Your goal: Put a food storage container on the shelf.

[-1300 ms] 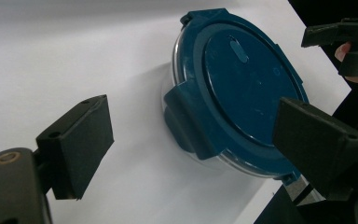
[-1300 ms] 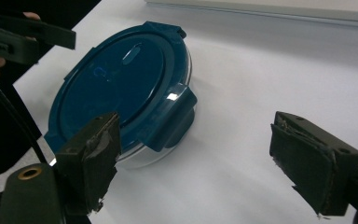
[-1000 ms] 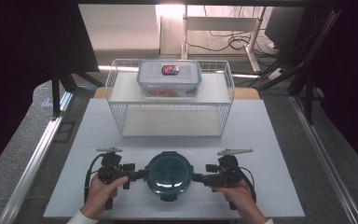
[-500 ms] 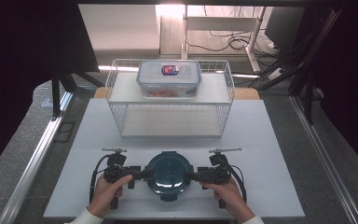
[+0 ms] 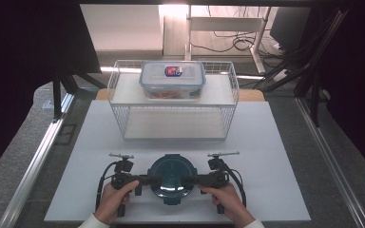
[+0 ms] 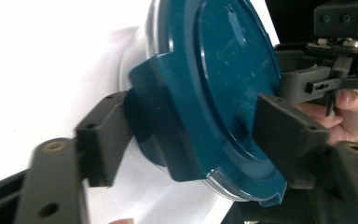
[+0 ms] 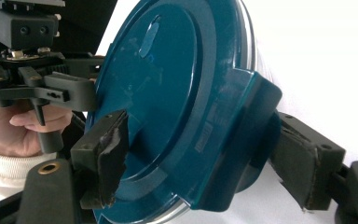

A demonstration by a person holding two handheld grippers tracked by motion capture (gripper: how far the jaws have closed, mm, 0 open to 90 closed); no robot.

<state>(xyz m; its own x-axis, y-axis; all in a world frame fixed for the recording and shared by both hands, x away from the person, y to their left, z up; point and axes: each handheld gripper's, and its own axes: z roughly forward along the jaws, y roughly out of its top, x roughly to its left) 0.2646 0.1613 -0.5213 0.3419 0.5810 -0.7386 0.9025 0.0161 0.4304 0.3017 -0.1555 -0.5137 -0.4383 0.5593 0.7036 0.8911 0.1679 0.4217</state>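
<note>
step: gripping round teal container (image 5: 172, 177) at table (image 5: 275, 190) front, both sides | left gripper (image 5: 152, 180) just closing over left lid tab | right gripper (image 5: 190, 180) just closing over right tab | next: firm, even grip before any lift

Table: white top (image 5: 275, 156), pale board edge peeking out at its far edge.
Floor: grey carpet (image 5: 332, 142) both sides, metal rail (image 5: 38, 156) along table's left edge.
Behind: white desk frame (image 5: 228, 28), cables (image 5: 240, 45) on floor.
Sides: black drapes (image 5: 24, 57) L & R.
Light: bright strip past far edge.
</note>
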